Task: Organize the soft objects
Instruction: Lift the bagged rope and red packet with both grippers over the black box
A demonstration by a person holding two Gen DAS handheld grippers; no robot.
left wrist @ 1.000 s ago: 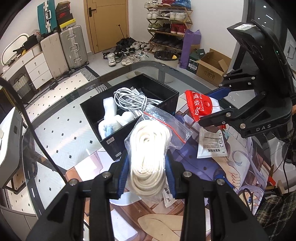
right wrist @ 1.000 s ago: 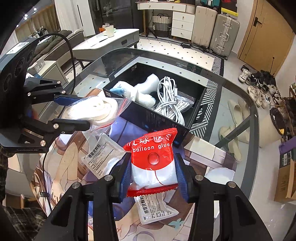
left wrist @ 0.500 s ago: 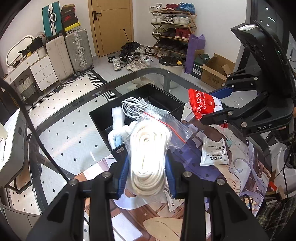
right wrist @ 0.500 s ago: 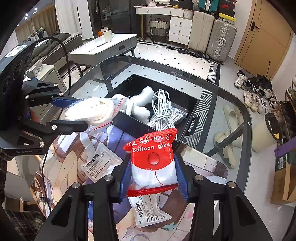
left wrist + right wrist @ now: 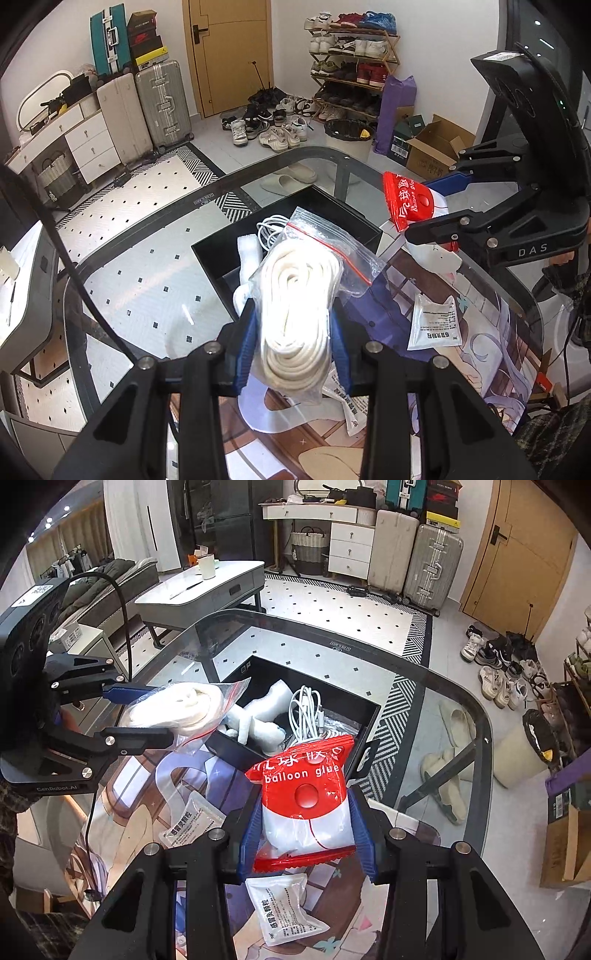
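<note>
Both grippers are loaded and up over the glass table (image 5: 155, 258). The left gripper (image 5: 293, 339) has its jaws clenched on a zip bag of coiled white rope (image 5: 295, 306), pinching the coil across its lower half while the bag's loose top flops toward twelve o'clock. The right gripper (image 5: 306, 823) grips a red-and-white balloon glue packet (image 5: 306, 794) by its lower, white half, the red header standing free above the jaws.

The black box (image 5: 354, 716) sits at twelve o'clock from both loads, already carrying white cables (image 5: 306, 712) and white foam pieces (image 5: 255, 727). In the right wrist view the rope bag hangs at ten o'clock, just beside the box's near left corner.

Handling, by the look of it: both items are light and squashy. The rope coil gives under the pads, and its plastic bag is probably slick, so a hold across the thick middle of the coil suits it better than the thin flap. The packet seems puffy; a firm squeeze mid-body holds it, though too much could burst a seam.

Two white printed sachets (image 5: 284, 908) lie on the table at six o'clock below the packet, not yet boxed.
</note>
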